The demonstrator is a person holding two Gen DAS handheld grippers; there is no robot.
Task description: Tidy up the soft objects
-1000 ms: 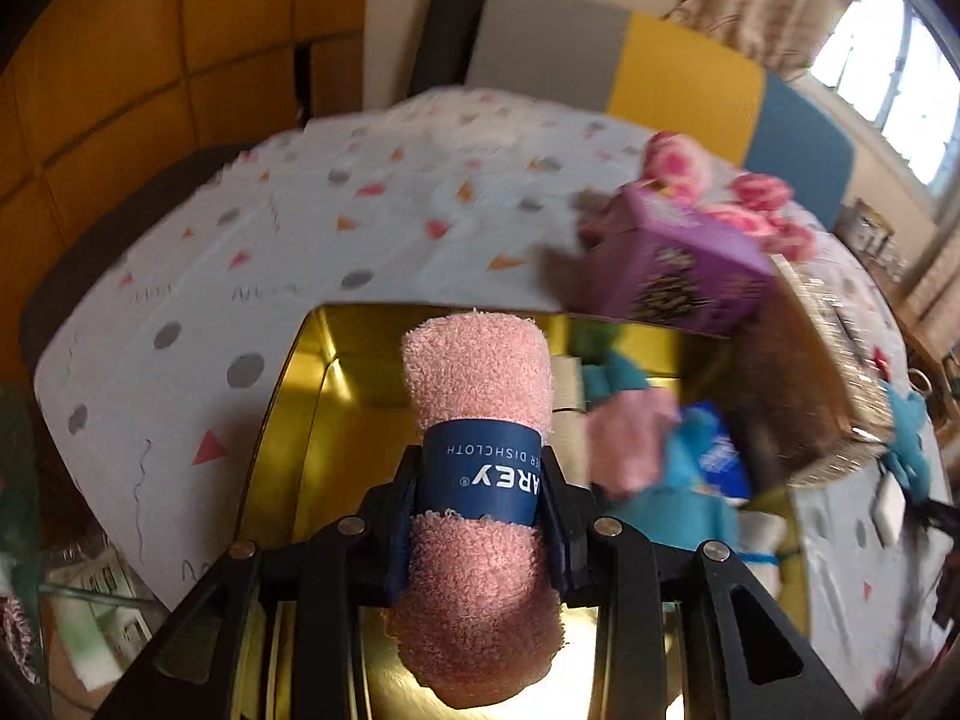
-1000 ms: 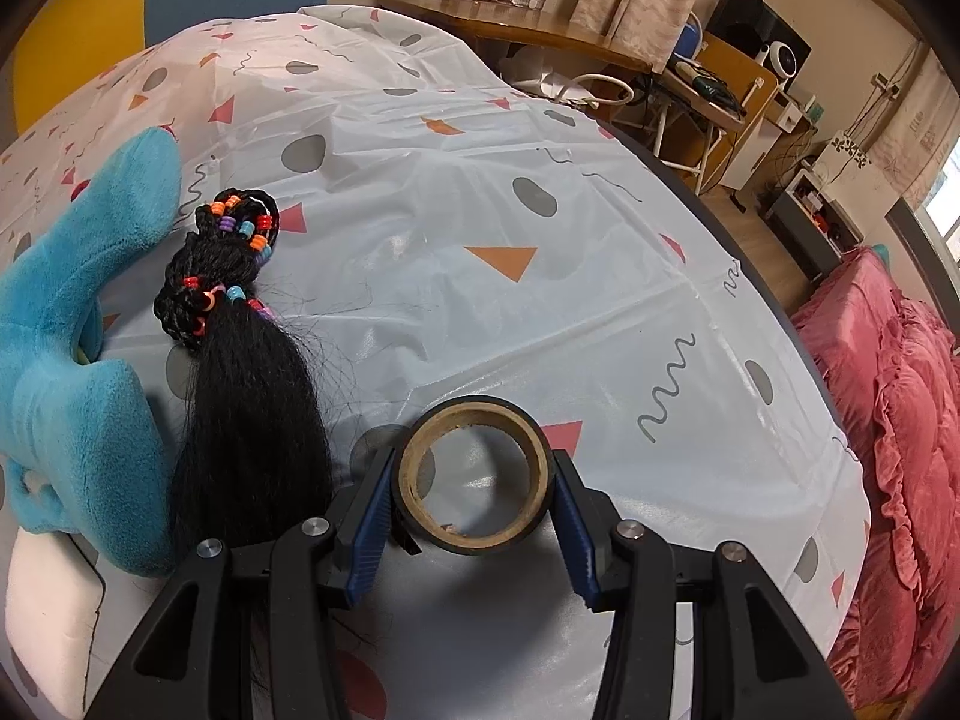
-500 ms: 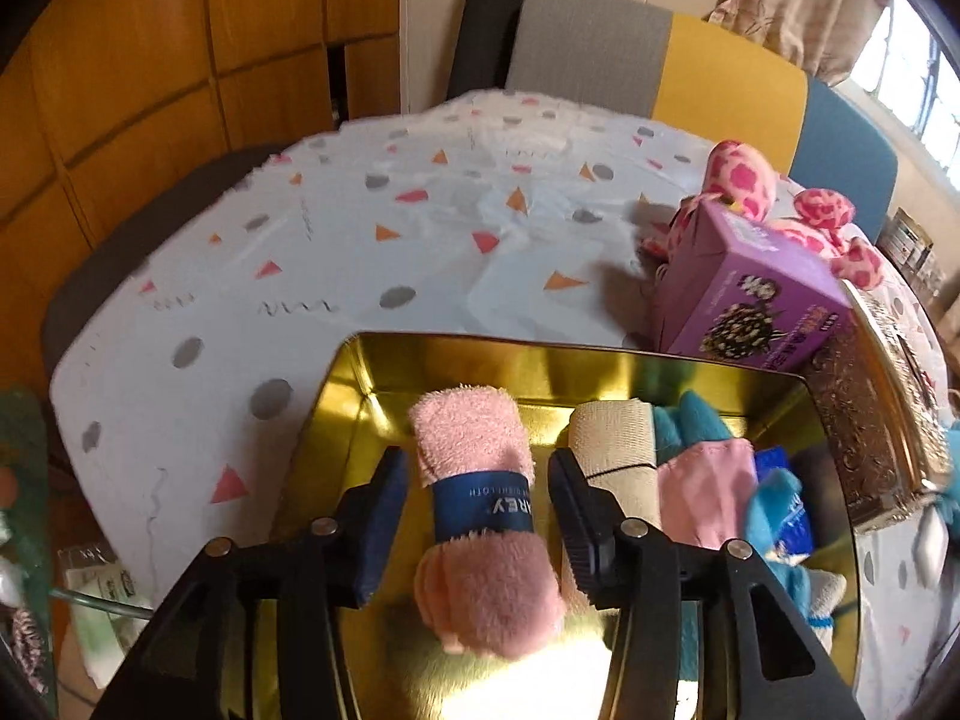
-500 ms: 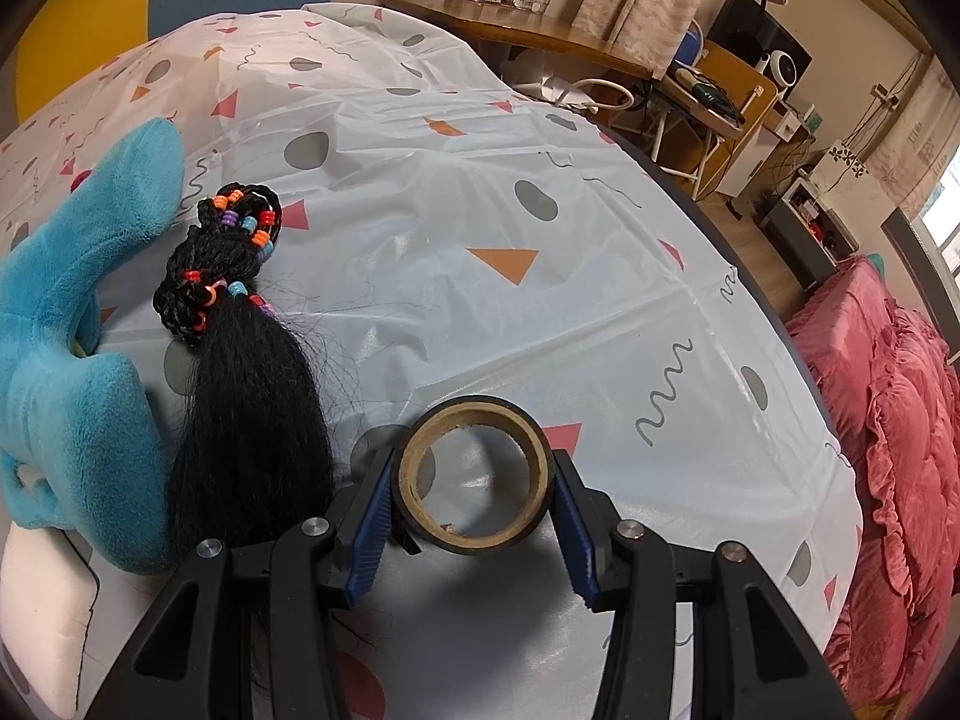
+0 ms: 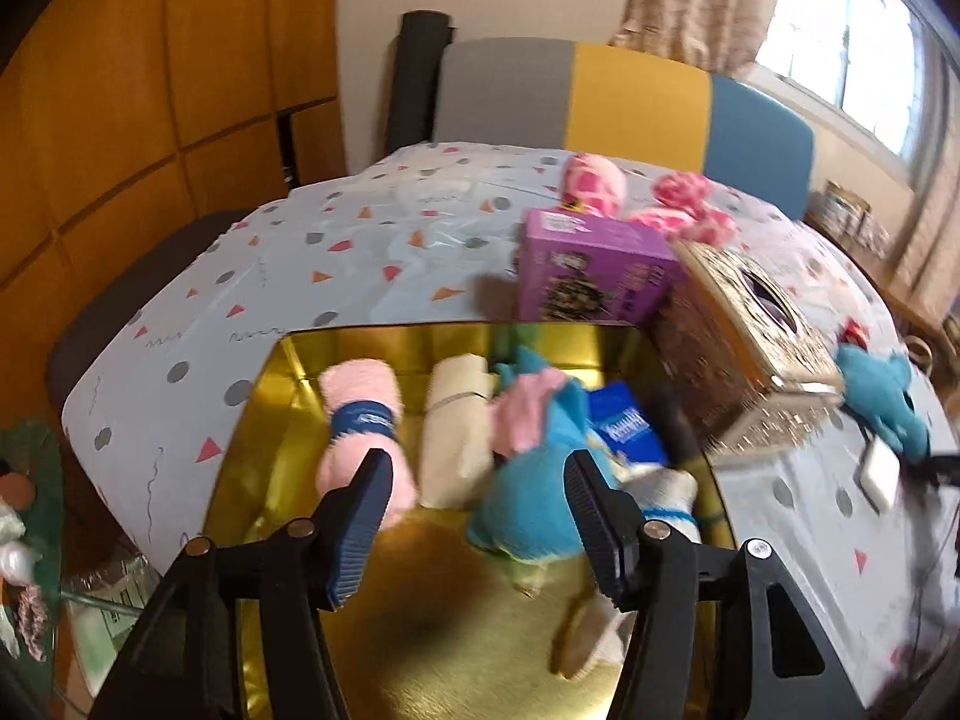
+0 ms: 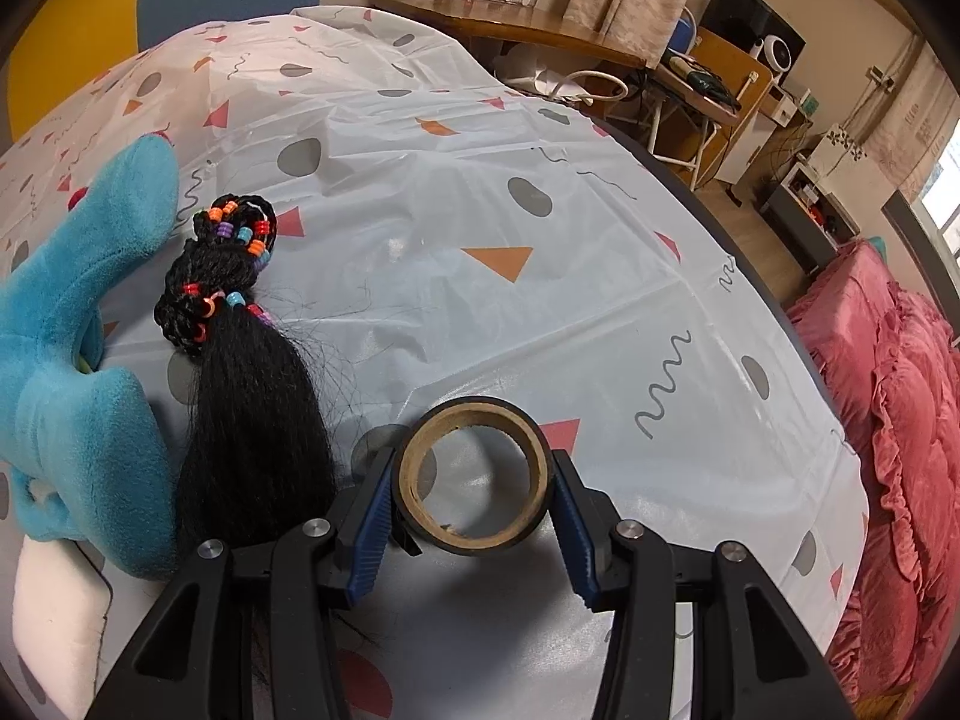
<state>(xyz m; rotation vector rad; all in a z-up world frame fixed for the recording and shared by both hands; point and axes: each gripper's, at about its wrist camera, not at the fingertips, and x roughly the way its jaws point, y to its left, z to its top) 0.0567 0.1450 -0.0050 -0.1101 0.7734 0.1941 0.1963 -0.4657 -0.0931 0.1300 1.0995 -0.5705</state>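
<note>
A gold tin [image 5: 264,372] lies open under my left gripper [image 5: 477,468]. A pink rolled dishcloth [image 5: 360,414] with a blue band rests in the tin's left part, free of the pads. Beside it lie a cream roll [image 5: 453,432], a pink cloth [image 5: 522,414] and a blue plush [image 5: 534,498]. The left jaws are opening above them and press on nothing. My right gripper [image 6: 474,480] is shut on a black tape roll [image 6: 480,543] just above the tablecloth. A black beaded hairpiece [image 6: 252,396] and a blue plush toy [image 6: 78,348] lie to its left.
Behind the tin stand a purple box [image 5: 588,276] and an ornate gold box [image 5: 744,348], with a pink spotted plush [image 5: 600,186] further back. A white pad [image 6: 54,612] lies at the near left. The table's edge drops off on the right toward a red quilt [image 6: 900,390].
The left jaws have opened and let go of the pink dishcloth, which now lies in the tin. The left gripper has pulled back and shifted right. The right gripper has not moved.
</note>
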